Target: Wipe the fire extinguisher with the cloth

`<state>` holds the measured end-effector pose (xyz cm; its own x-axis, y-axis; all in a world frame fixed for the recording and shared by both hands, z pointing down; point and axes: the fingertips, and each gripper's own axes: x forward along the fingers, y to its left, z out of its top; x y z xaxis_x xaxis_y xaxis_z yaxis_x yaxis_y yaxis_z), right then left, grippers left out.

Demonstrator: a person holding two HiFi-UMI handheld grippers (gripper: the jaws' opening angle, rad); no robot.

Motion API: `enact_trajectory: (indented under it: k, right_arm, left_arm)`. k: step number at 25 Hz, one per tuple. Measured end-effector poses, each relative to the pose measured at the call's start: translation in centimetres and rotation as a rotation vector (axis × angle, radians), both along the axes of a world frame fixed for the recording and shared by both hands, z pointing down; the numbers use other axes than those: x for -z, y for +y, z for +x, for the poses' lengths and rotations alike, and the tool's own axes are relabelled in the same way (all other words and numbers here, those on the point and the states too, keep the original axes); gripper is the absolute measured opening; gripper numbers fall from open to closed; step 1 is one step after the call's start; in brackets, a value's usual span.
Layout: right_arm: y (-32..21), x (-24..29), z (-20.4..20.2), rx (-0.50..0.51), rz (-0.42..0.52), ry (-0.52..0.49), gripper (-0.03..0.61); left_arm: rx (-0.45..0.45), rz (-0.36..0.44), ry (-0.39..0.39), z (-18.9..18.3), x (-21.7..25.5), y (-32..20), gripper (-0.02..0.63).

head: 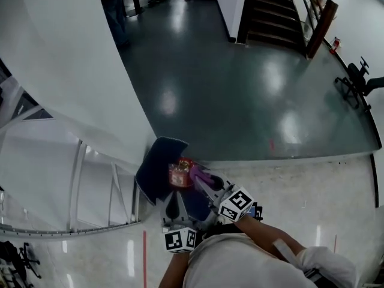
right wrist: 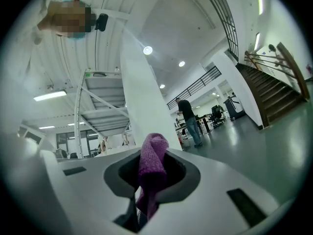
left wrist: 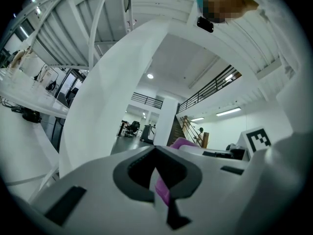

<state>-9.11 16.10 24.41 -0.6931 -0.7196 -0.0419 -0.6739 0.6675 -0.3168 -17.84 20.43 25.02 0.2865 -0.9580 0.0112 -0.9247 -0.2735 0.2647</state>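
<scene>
Seen from above in the head view, the red fire extinguisher stands on the floor at the foot of a curved white wall. A purple cloth lies against its right side, and my right gripper is shut on that cloth. In the right gripper view the cloth sticks up out of the shut right gripper. My left gripper is just below the extinguisher, apart from it. Its jaws meet in the left gripper view, with a purple sliver in the slit. Neither gripper view shows the extinguisher.
A dark blue mat-like thing lies under and left of the extinguisher. The curved white wall and a white steel frame fill the left. Dark open floor stretches ahead to stairs, an office chair and a person.
</scene>
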Motion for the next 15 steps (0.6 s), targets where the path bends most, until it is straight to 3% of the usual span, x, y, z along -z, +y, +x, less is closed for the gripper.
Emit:
enact_trajectory:
  k: [9, 15]
  right_arm:
    - [0.3, -1.2, 1.3, -0.004, 0.031, 0.026, 0.055]
    - [-1.7, -2.4, 1.8, -0.01, 0.09, 0.035, 0.055]
  left_arm:
    - [0.0, 0.001, -0.004, 0.1, -1.9, 0.1, 0.006]
    - [-0.025, 0.053, -0.026, 0.4, -3.7, -1.9, 0.006]
